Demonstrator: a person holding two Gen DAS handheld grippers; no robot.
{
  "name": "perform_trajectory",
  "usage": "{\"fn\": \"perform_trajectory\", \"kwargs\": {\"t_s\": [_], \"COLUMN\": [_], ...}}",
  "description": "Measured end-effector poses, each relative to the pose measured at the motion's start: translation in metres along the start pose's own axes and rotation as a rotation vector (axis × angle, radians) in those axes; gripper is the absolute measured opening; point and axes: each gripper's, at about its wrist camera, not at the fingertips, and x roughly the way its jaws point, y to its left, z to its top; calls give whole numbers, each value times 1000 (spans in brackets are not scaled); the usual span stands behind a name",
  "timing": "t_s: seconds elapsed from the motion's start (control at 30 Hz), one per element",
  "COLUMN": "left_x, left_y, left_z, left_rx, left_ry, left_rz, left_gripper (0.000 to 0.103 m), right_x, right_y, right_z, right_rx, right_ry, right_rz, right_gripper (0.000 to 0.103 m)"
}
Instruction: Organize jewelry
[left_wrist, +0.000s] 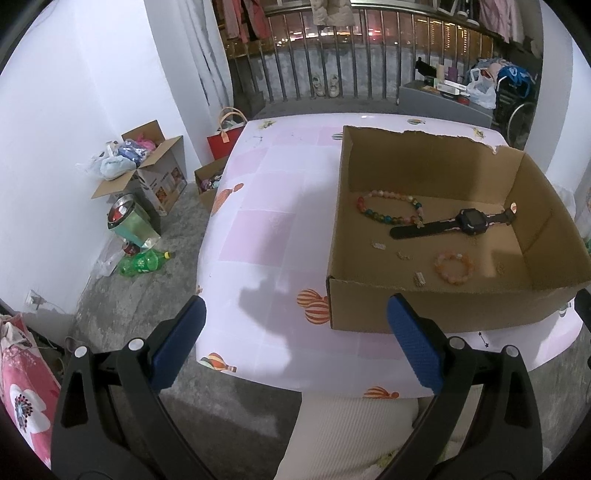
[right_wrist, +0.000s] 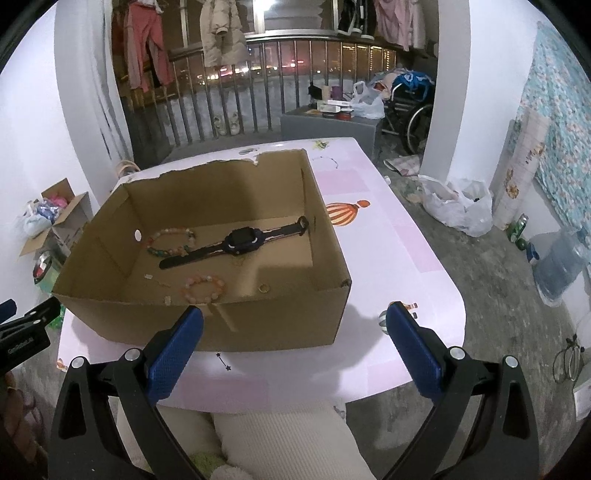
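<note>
Two grippers hang above the near edge of the table (left_wrist: 280, 206), both with their blue pads spread wide and nothing between them. The left gripper (left_wrist: 295, 347) hovers over the pink tablecloth, the cardboard box (left_wrist: 436, 310) sitting at about two o'clock from it. The right gripper (right_wrist: 293, 349) faces the box (right_wrist: 280, 325) head on, at twelve o'clock, with its left pad in front of the near wall.

All the jewelry lies on the box floor. A black watch (left_wrist: 469, 221) stretches across the middle, its strap end touching the multicoloured bead bracelet (left_wrist: 388, 206) at about nine o'clock. An orange-pink bead bracelet (left_wrist: 454, 267) rests nearer the front wall, at six o'clock from the watch. In the right wrist view a small ring (right_wrist: 263, 288) lies at about three o'clock from that bracelet. A few tiny pale pieces (left_wrist: 377, 245) are scattered nearby, too small to identify.
</note>
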Motion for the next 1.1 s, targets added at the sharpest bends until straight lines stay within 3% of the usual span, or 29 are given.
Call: {"fn": "perform_trajectory", "kwargs": {"t_s": [1.1], "left_x": [-3], "left_y": [-2], "left_z": [-1], "left_rx": [-6], "left_ry": [10], "left_rz": [2], "left_gripper": [95], "right_x": [-2], "right_y": [6], "right_z": [2], "right_rx": [-21], "right_ry": [-8], "right_rz": [16], "right_gripper": [96]}}
